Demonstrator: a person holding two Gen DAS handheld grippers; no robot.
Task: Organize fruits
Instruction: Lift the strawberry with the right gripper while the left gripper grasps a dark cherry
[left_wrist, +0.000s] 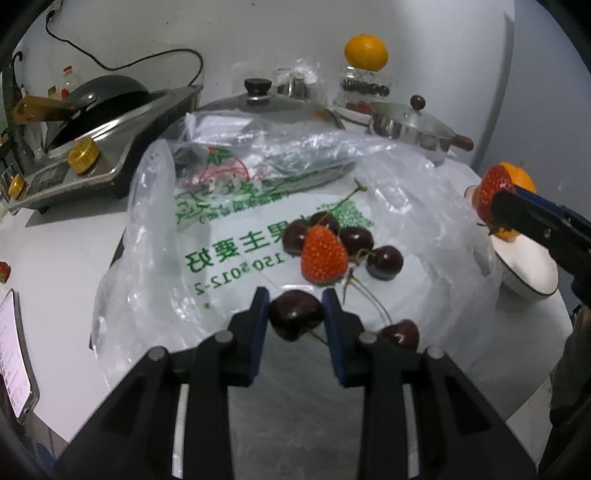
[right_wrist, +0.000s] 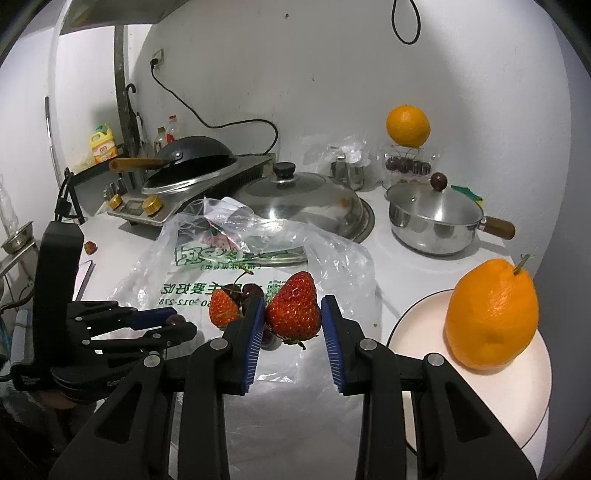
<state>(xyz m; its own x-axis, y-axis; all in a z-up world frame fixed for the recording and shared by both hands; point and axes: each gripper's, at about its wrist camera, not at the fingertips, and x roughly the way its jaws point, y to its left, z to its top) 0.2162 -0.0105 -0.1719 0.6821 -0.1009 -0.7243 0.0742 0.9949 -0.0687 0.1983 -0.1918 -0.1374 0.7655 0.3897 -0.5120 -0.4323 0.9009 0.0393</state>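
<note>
Two grippers work over a white worktop (left_wrist: 74, 258) strewn with fruit. At the far left of the left wrist view a phone (left_wrist: 11, 354) lies by the edge, with a stray strawberry (left_wrist: 3, 271) just beyond it. Behind these sits an induction cooker (left_wrist: 92, 162) carrying a tilted black wok (left_wrist: 103, 99). A clear plastic bag (left_wrist: 155, 236) printed in green is spread flat across the middle, with a large steel lid (left_wrist: 269, 107) behind it. The left gripper (left_wrist: 295, 314) is clamped on a dark cherry (left_wrist: 293, 317), its blue pads pressed against both sides (the cherry sits low over the bag). Just past it a strawberry on the bag (left_wrist: 324, 256) lies among several loose cherries (left_wrist: 384, 262), and one more cherry (left_wrist: 402, 334) rests beside the right finger. Further right, at the back, a small steel saucepan (right_wrist: 436, 221) stands with its lid on, and an orange on a stand (right_wrist: 408, 125) sits above a clear box. The right gripper (right_wrist: 293, 315) holds a red strawberry (right_wrist: 295, 306) between its pads, raised above the bag, tip upward. At the far right a white plate (right_wrist: 480, 406) with a dark rim carries an orange (right_wrist: 491, 314), stem upward
</note>
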